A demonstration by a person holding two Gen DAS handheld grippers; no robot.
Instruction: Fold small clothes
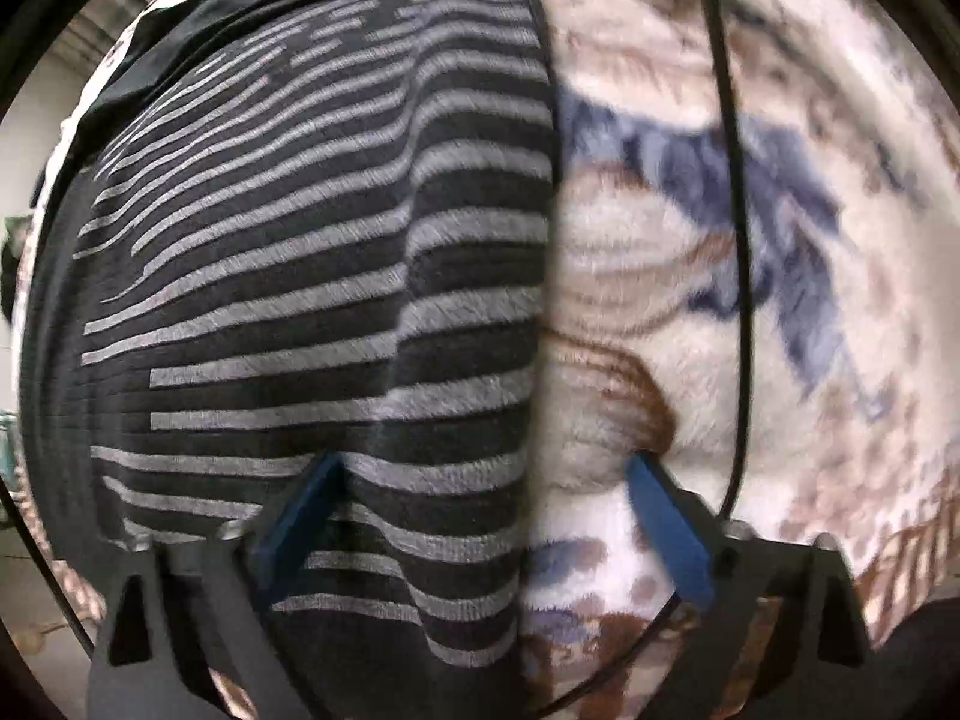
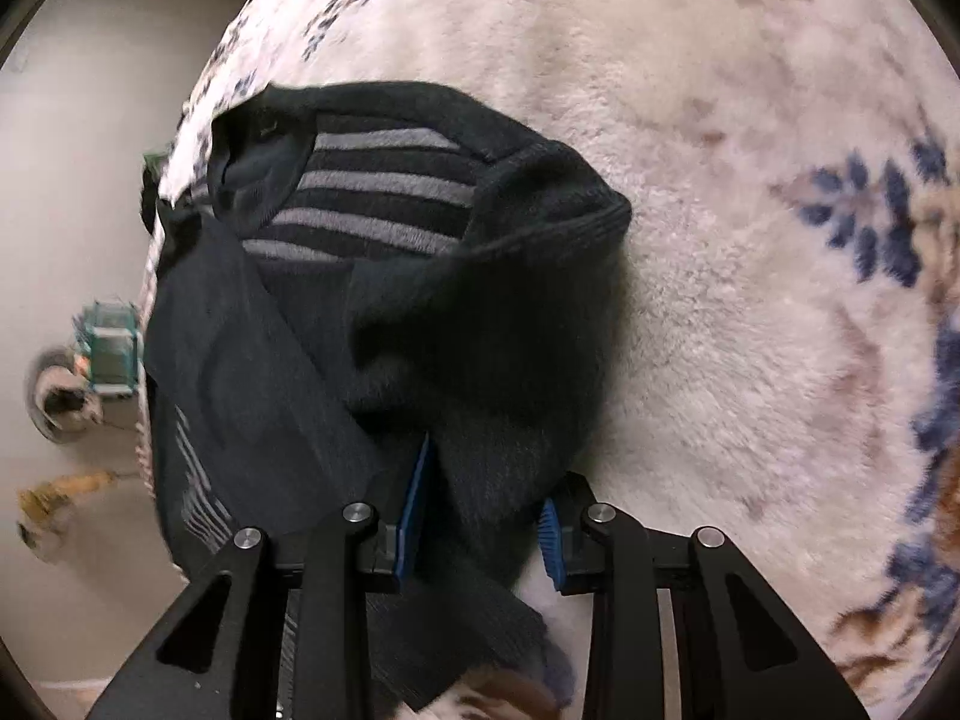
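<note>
A black sweater with grey stripes (image 1: 288,276) lies flat on a plush floral blanket (image 1: 690,276). Its straight side edge runs up the middle of the left wrist view. My left gripper (image 1: 486,462) points down at it, open wide. One blue pad is over the stripes and the other over the blanket, so the jaws straddle that edge. In the right wrist view the sweater (image 2: 384,198) shows its collar and a dark sleeve (image 2: 492,360) folded across the body. My right gripper (image 2: 486,474) is partly open, with the sleeve fabric lying loose between its blue pads.
A thin black cable (image 1: 738,240) hangs across the left wrist view. The blanket (image 2: 750,240) spreads wide to the right of the sweater. Its left border drops off to a pale floor (image 2: 72,180), where a teal object (image 2: 108,348) and small clutter lie.
</note>
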